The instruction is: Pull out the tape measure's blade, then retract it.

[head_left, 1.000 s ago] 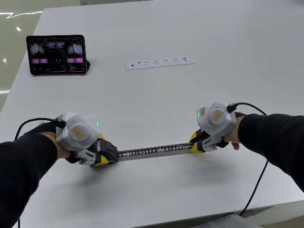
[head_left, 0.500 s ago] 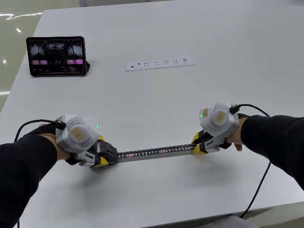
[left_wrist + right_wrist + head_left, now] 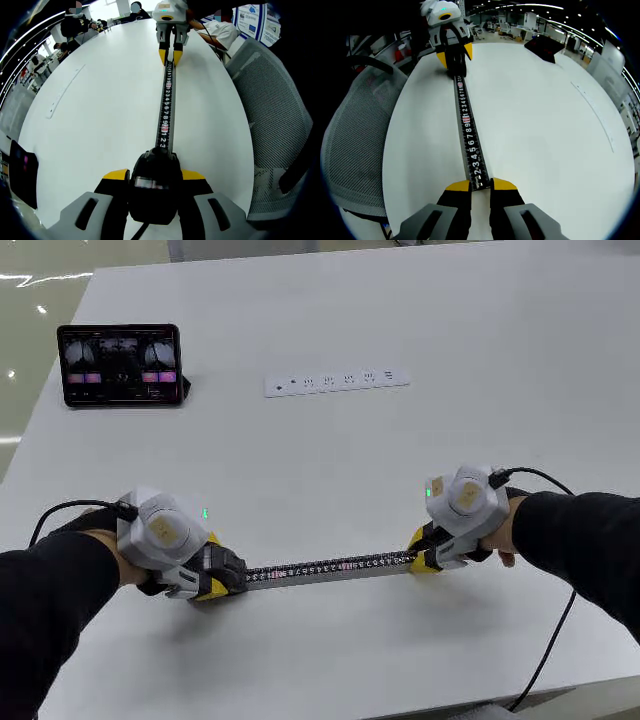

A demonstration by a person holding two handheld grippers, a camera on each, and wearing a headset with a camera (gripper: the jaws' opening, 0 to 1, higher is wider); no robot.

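– Tape measure (image 3: 224, 569) position, as seen?
– It is laid along the near edge of the white bench (image 3: 420, 330), its black case (image 3: 155, 192) clamped in the left gripper (image 3: 212, 578).
– And the blade (image 3: 330, 566)?
– It is stretched flat across the bench to the right gripper (image 3: 480, 185), whose nearly closed jaws pinch its tip. A tablet (image 3: 120, 364) and a power strip (image 3: 337, 380) are set toward the far side, well apart.
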